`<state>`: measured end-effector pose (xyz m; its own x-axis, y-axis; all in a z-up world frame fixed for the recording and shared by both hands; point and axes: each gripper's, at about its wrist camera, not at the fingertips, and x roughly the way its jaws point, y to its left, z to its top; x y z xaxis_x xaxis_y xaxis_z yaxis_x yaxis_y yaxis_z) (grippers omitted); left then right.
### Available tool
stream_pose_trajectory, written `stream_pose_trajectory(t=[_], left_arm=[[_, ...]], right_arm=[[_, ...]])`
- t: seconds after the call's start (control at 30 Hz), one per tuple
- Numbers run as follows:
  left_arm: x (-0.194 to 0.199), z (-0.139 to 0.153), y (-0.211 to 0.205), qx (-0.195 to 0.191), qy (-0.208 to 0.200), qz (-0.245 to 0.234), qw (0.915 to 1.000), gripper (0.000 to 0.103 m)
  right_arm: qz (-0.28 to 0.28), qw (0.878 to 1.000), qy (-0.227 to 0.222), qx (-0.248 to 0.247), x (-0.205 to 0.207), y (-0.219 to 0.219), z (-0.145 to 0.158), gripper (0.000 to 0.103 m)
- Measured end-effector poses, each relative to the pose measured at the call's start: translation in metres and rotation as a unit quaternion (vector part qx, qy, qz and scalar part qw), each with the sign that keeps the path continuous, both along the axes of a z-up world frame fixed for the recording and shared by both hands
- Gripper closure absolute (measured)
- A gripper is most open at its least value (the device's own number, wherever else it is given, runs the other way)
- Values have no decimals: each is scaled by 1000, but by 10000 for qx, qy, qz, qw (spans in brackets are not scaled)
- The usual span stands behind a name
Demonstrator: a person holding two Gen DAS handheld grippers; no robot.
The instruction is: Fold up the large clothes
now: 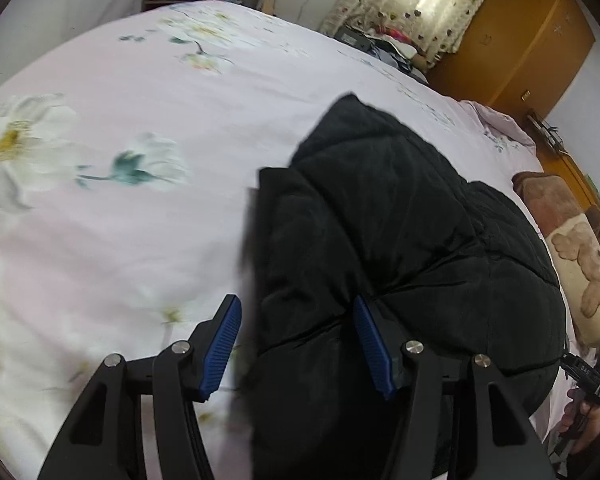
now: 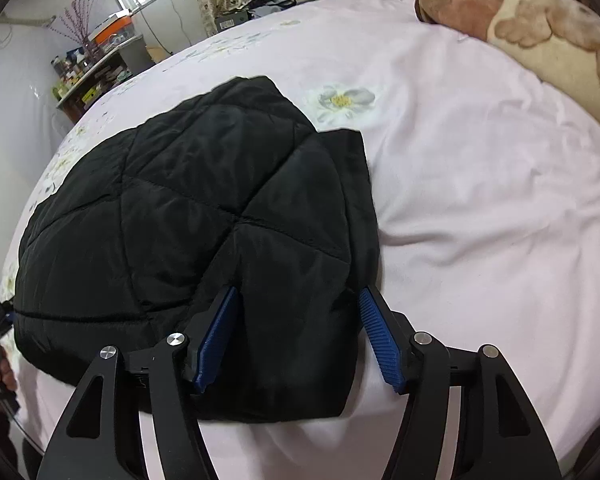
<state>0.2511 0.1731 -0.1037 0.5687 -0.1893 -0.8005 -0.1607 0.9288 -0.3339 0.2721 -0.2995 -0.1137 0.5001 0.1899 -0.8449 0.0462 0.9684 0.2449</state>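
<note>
A black quilted padded jacket (image 1: 400,232) lies in a folded bundle on the pink floral bedsheet (image 1: 120,240). My left gripper (image 1: 296,344) is open, its blue pads on either side of the jacket's near left edge, just above it. In the right wrist view the same jacket (image 2: 188,216) shows its diamond quilting. My right gripper (image 2: 300,336) is open over the jacket's near right corner, with fabric between the pads but not pinched.
A brown and cream plush blanket (image 2: 540,32) lies at the head of the bed. A wooden wardrobe (image 1: 520,40) and curtains (image 1: 420,0) stand behind. A cluttered shelf (image 2: 88,76) is at the far left. The other hand-held gripper shows at the right edge (image 1: 596,372).
</note>
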Motion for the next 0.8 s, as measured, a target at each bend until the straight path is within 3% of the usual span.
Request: stream_pose_trajectory(t=[0.17, 0.37, 0.57, 0.63, 0.8], left_arm=[[7, 0, -2, -164, -25, 3, 9999, 43], [-22, 15, 30, -591, -320, 417, 9969, 43], [-13, -20, 29, -861, 148, 304, 9957, 43], [-3, -24, 19, -846, 140, 215, 9961, 43], [14, -36, 8, -860, 187, 54, 9961, 35]], right_arm=[[-14, 9999, 32, 135, 0, -5, 0, 34], [-48, 9989, -59, 454, -6, -12, 11, 34], [3, 9973, 122, 726, -1, -16, -5, 34], [-4, 9966, 191, 797, 4, -18, -12, 27], [152, 9954, 258, 912, 16, -21, -24, 26]])
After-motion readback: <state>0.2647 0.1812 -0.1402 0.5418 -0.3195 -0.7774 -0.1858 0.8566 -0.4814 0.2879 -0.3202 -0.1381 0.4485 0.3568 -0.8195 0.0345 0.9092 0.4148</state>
